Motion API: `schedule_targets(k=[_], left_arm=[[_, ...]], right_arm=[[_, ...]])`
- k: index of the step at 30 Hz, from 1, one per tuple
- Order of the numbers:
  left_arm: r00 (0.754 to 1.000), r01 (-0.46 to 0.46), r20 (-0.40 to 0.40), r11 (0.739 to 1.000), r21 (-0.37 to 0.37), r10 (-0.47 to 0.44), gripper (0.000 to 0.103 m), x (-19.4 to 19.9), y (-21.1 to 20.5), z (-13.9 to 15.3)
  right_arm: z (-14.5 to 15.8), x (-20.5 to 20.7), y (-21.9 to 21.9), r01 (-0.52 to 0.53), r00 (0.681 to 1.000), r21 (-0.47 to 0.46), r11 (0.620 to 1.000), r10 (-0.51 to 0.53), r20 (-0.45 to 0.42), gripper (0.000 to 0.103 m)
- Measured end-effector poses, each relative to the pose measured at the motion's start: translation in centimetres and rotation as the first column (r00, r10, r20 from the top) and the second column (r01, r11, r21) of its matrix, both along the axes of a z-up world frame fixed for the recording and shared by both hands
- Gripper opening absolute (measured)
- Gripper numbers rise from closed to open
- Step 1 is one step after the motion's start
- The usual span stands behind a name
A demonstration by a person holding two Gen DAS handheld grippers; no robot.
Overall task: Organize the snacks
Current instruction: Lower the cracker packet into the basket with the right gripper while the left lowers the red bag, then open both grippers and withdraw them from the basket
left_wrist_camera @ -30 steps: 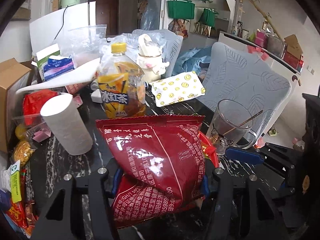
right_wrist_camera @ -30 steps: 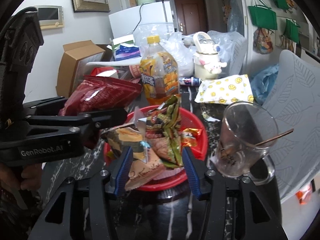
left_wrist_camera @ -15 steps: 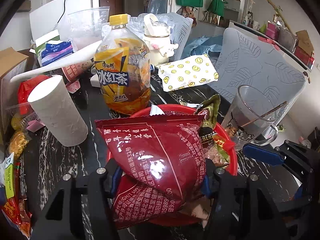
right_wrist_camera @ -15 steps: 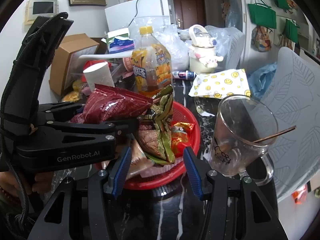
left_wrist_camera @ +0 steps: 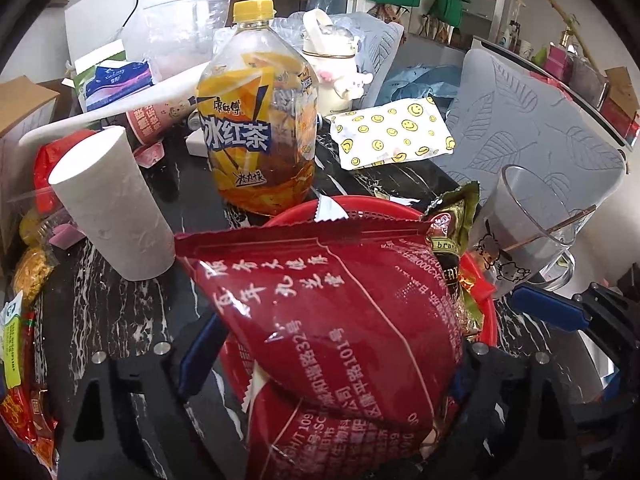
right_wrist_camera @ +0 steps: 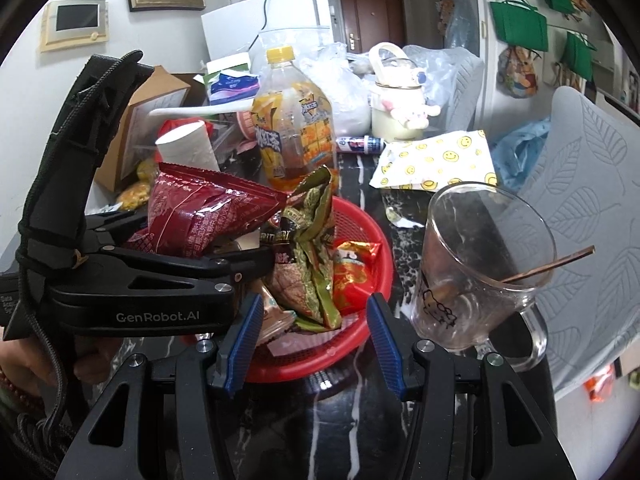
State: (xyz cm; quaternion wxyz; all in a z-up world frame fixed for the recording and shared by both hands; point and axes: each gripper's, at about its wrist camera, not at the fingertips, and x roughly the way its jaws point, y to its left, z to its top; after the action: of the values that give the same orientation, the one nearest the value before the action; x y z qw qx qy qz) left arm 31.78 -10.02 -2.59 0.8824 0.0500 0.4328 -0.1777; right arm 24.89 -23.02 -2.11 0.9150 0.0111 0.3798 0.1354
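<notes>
Item: dark-red foil snack bag point(left_wrist_camera: 340, 320), clamped in my left tool point(left_wrist_camera: 320, 360), now carried over round red plastic basket point(right_wrist_camera: 360, 236) (drop next, I judge); right tool point(right_wrist_camera: 312, 332) apart, idle.

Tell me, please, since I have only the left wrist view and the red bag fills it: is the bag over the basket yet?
Observer: Yes. In the right wrist view, the red bag in the left gripper hangs over the left part of the red basket, above the snacks inside.
Operator: What lies in the basket on the far side of the bag?
Observer: A small orange packet lies on the mesh, to the right of a crumpled green pack.
Operator: And is the right gripper holding anything?
Observer: No. The right gripper is open and empty, at the basket's near rim.
</notes>
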Motion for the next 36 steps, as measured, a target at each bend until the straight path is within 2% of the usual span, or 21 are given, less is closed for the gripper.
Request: schedule_targets(k=[23, 33, 36], left_arm=[[0.993, -0.001, 0.119, 1.000, 0.009, 0.000, 0.089, -2.2, 0.9, 4.4], [0.980, -0.016, 0.198, 1.000, -0.024, 0.021, 0.089, -4.6, 2.4, 8.4], [0.973, -0.021, 0.228, 0.999, -0.033, 0.028, 0.089, -5.5, 2.9, 9.6]], right_arm=[[1.5, -0.8, -0.3, 0.024, 0.999, 0.008, 1.000, -0.025, 0.029, 0.054], [5.1, -2.4, 0.0, 0.061, 0.994, 0.000, 0.998, -0.061, 0.095, 0.054], [6.4, -3.0, 0.2, 0.072, 0.990, -0.007, 0.997, -0.070, 0.121, 0.058]])
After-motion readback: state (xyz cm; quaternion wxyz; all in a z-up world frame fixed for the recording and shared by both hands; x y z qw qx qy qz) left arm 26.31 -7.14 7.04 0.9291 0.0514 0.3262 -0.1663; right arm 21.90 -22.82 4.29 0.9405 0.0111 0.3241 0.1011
